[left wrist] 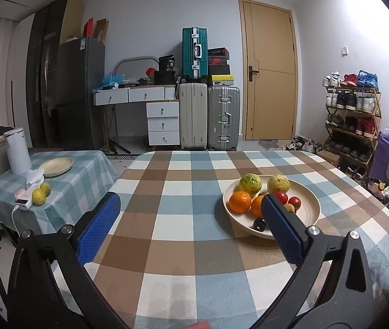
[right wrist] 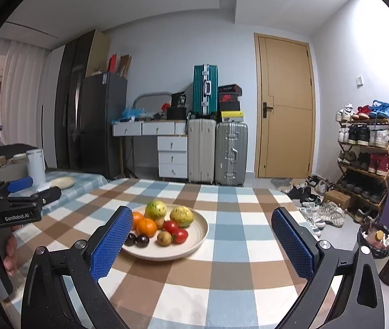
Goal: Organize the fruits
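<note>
Fruits sit heaped on the plate mid-table, and you hold the left gripper and right gripper wide, empty (apparently ready to pick).

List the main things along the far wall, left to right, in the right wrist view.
Fridge → white drawer desk → beige suitcase → silver suitcase → wooden door → shoe rack.
</note>
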The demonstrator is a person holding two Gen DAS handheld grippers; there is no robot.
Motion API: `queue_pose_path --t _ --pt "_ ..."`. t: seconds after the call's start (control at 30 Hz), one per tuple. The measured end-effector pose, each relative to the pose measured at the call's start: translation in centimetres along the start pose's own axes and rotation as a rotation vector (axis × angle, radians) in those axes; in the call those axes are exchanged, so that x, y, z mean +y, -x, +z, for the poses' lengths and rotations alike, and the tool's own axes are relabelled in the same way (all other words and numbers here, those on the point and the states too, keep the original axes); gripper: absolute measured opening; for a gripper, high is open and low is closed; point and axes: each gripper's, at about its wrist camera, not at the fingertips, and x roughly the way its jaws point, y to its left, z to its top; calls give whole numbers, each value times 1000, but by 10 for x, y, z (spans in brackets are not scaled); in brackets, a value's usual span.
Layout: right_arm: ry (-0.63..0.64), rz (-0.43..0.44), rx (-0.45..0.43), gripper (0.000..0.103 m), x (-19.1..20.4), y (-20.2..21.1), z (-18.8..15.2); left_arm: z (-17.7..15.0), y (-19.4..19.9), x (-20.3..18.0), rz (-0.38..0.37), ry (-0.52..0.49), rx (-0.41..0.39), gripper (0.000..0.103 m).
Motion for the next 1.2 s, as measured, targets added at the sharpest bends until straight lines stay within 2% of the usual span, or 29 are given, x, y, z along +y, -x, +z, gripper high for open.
queue_pose_path --t 0.33,0.6,1.2 --pt "-13 16 52 103 -3 -16 -24 -17 -14 3 2 4 7 102" --pt "-39 28 103 103 -8 -29 -25 -19 -19 1 -20 -6 5 102" --pt "-26 31 99 103 -4 -24 -23 -20 -18 2 -22 -3 3 102"
